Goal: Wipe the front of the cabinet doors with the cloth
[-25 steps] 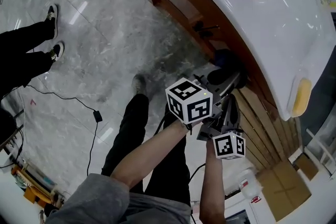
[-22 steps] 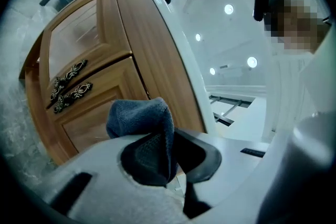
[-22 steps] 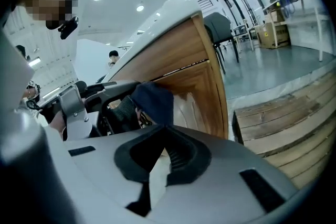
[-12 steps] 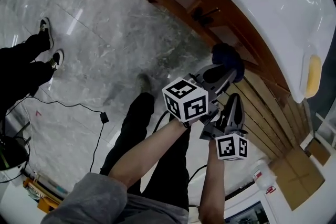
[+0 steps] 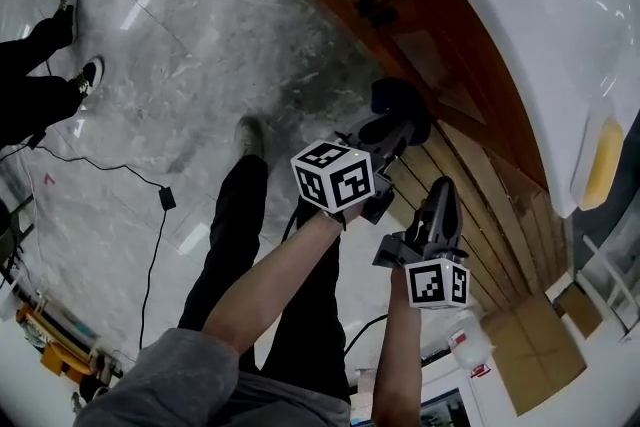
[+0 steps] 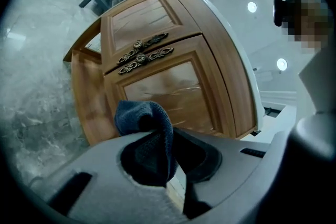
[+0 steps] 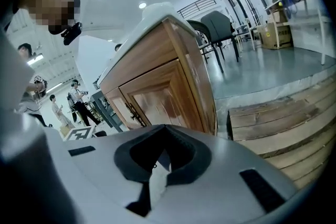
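Currently the left gripper [image 5: 392, 128] is pinching a dark blue cloth [image 5: 396, 99] between its closed jaws, holding it close before the wooden cabinet doors [image 6: 157, 78] at mid-frame (whether it is touching them is unclear). Lower right, the right gripper [image 5: 441, 198] is hovering with its jaws drawn together on nothing, beside slatted wooden planks [image 5: 500, 215]. A black cable [image 5: 166, 199] is lying across the marble floor [image 5: 200, 35], and another person's shoes [image 5: 88, 73] are standing upper left.
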Demonstrator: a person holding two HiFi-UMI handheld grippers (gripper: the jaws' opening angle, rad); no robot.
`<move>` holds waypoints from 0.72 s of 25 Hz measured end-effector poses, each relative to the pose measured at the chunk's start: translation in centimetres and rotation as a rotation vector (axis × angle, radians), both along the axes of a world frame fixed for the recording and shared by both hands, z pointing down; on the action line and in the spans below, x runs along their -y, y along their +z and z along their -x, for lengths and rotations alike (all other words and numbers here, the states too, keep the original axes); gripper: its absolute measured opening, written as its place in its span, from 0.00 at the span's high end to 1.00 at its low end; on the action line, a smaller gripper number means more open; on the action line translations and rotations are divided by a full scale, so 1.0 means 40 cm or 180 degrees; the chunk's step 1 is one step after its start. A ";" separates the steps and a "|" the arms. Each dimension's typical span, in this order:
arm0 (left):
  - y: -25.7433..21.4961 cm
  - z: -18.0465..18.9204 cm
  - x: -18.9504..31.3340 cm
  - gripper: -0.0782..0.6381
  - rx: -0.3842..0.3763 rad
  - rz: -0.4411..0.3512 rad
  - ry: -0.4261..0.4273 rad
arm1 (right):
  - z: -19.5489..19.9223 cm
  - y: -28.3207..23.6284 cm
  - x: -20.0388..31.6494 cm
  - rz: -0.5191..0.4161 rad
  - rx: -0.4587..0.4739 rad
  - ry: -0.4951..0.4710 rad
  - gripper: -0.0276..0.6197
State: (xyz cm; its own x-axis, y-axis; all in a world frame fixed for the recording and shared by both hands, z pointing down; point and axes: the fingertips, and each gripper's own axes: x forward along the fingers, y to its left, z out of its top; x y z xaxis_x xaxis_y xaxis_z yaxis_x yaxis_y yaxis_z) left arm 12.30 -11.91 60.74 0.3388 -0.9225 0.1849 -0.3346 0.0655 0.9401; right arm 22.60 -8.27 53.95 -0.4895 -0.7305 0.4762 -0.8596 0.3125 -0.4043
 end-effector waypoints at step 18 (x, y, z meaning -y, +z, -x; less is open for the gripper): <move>0.233 -0.126 0.069 0.84 -0.0197 0.0450 -0.0339 | -0.066 0.051 0.060 0.0084 -0.0017 -0.0264 0.95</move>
State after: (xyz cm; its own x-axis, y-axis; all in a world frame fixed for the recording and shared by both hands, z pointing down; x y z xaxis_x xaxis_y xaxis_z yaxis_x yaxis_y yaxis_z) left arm 17.35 -14.65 70.04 0.2552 -0.9201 0.2971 -0.2606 0.2304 0.9376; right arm 25.22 -10.65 55.97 -0.5453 -0.6747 0.4973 -0.8333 0.3722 -0.4088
